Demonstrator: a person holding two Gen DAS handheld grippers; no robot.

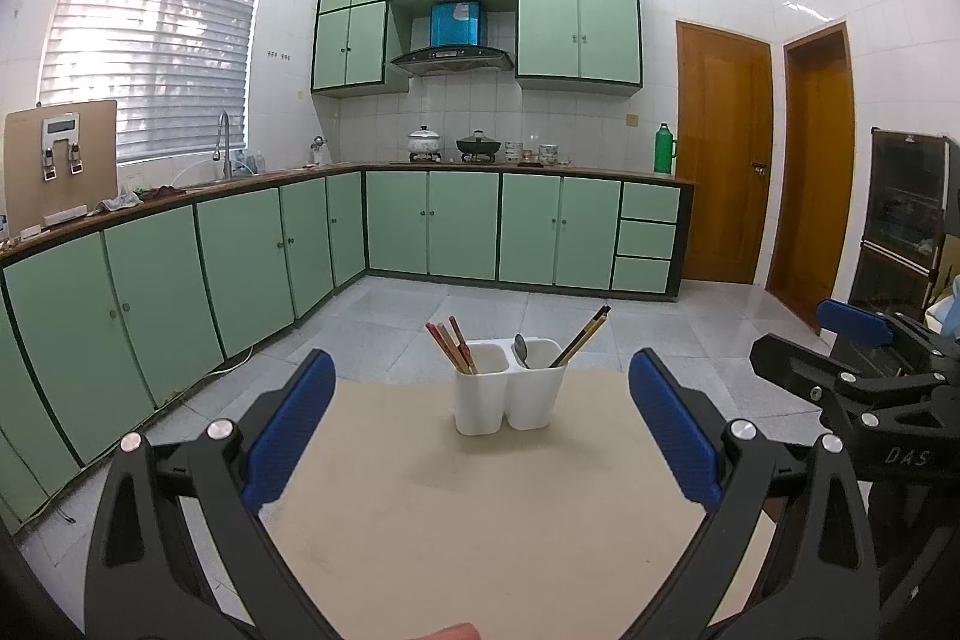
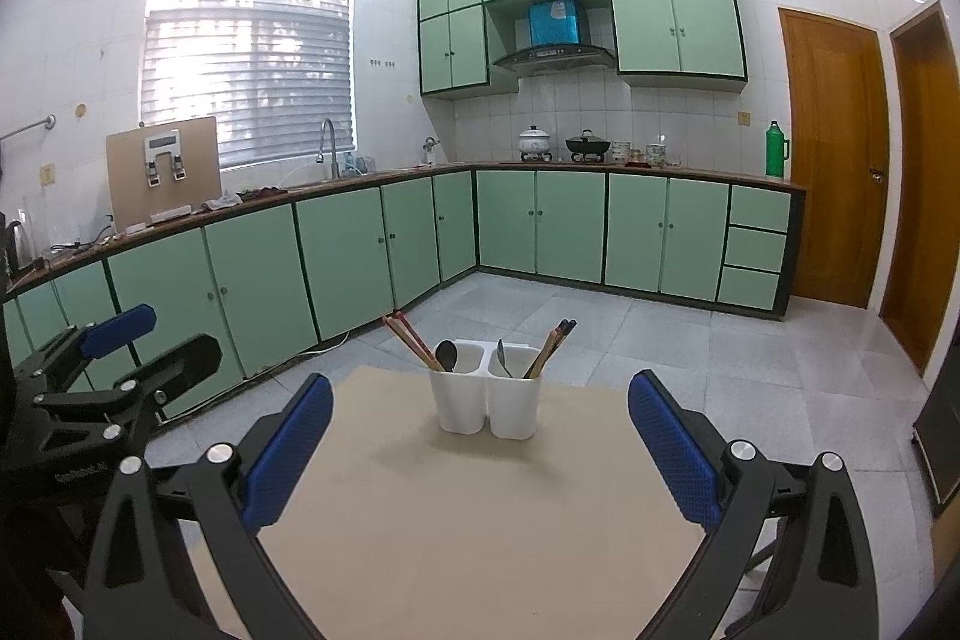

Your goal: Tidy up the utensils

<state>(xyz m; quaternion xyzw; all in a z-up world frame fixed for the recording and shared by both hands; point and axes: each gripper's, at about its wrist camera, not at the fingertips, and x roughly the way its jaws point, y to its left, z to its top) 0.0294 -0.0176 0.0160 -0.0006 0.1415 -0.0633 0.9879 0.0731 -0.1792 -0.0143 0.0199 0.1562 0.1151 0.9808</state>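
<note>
A white two-compartment utensil holder [image 1: 509,393] [image 2: 489,403] stands near the far edge of a beige table [image 1: 420,508] [image 2: 456,520]. Its left compartment holds reddish chopsticks [image 1: 451,345] [image 2: 409,341] and a dark spoon [image 2: 446,355]. Its right compartment holds dark chopsticks [image 1: 583,337] [image 2: 551,349] and a metal spoon [image 1: 520,349] [image 2: 503,357]. My left gripper [image 1: 480,424] is open and empty, short of the holder. My right gripper [image 2: 480,436] is open and empty, also short of it. Each gripper shows at the edge of the other's view: the right [image 1: 852,340], the left [image 2: 120,340].
Green cabinets [image 1: 240,256] run under an L-shaped counter with a sink, pots and a green thermos [image 1: 663,149]. Two wooden doors [image 1: 723,148] are at the right. A dark cabinet [image 1: 906,220] stands at far right. Grey tiled floor surrounds the table.
</note>
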